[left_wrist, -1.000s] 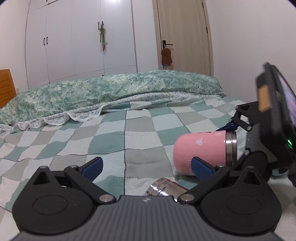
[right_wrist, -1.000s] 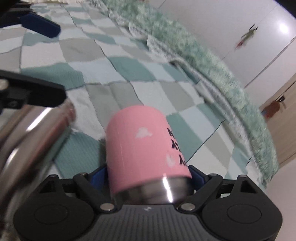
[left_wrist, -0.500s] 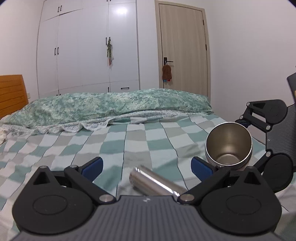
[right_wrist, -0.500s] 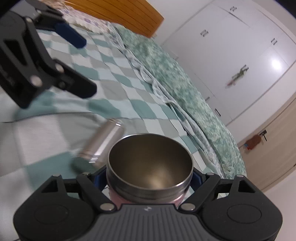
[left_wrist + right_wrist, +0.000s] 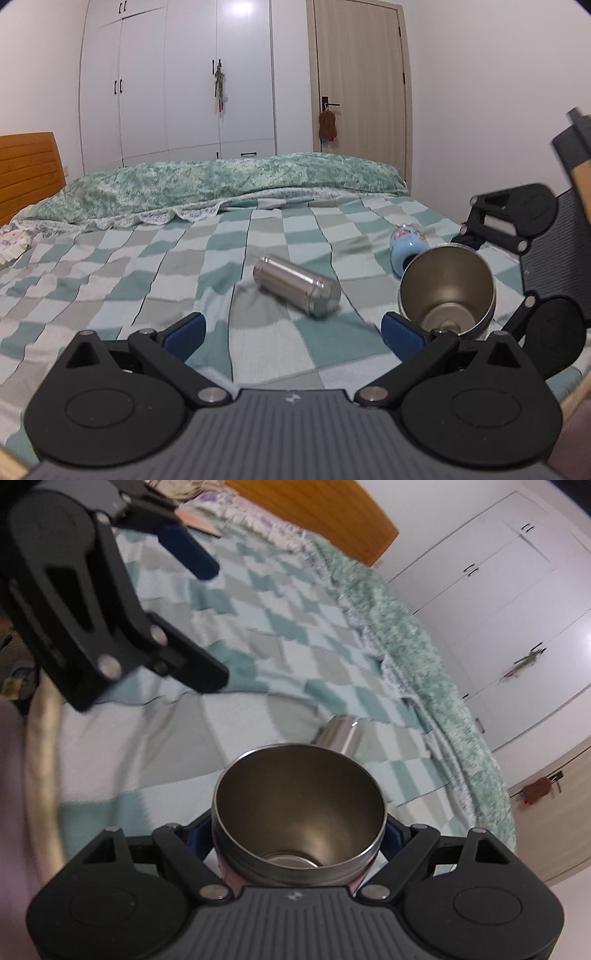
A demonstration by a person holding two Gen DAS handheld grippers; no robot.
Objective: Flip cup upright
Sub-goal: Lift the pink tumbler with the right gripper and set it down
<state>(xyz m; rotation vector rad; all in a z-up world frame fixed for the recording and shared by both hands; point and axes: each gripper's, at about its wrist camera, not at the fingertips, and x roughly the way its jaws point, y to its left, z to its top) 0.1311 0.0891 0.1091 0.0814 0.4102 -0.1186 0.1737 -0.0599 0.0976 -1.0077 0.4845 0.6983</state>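
Observation:
My right gripper (image 5: pixel 299 840) is shut on the pink steel cup (image 5: pixel 299 812), whose open steel mouth faces the camera and tilts upward. In the left wrist view the same cup (image 5: pixel 447 291) shows at the right, mouth toward me, held above the bed by the right gripper's body (image 5: pixel 532 236). My left gripper (image 5: pixel 291 328) is open and empty, low over the checked bedspread (image 5: pixel 147 280). It also appears at the upper left of the right wrist view (image 5: pixel 207 620).
A steel cylinder flask (image 5: pixel 295 286) lies on its side mid-bed, also in the right wrist view (image 5: pixel 338 734). A light blue bottle (image 5: pixel 406 245) lies behind the cup. A green quilt (image 5: pixel 207 188) is heaped at the far side. A wooden headboard (image 5: pixel 26 173) stands left.
The right gripper turned the cup from lying with its base toward the camera to mouth-up, and lifted it. The left gripper rose and drew back from the steel flask.

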